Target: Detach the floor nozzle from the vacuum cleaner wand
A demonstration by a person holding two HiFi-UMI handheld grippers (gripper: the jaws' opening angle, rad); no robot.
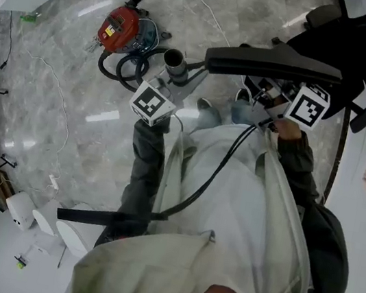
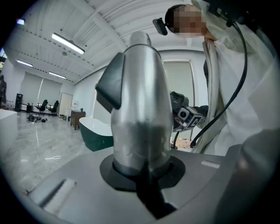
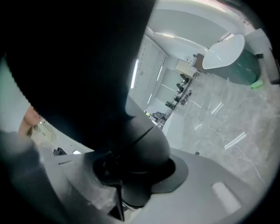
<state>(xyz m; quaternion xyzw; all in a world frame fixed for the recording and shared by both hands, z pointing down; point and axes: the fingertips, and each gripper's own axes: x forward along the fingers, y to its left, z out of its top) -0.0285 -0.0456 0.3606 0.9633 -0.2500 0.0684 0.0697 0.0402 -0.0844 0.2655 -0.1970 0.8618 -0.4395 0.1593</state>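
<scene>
Left gripper (image 2: 144, 175) pinches the silver metal vacuum wand (image 2: 140, 109) between its jaws; right gripper (image 3: 131, 175) clamps the black plastic floor nozzle (image 3: 87, 65) at its neck.

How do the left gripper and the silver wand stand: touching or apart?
Touching. The left gripper view shows the left gripper clamped on the silver wand, jaws tight against its sides.
</scene>
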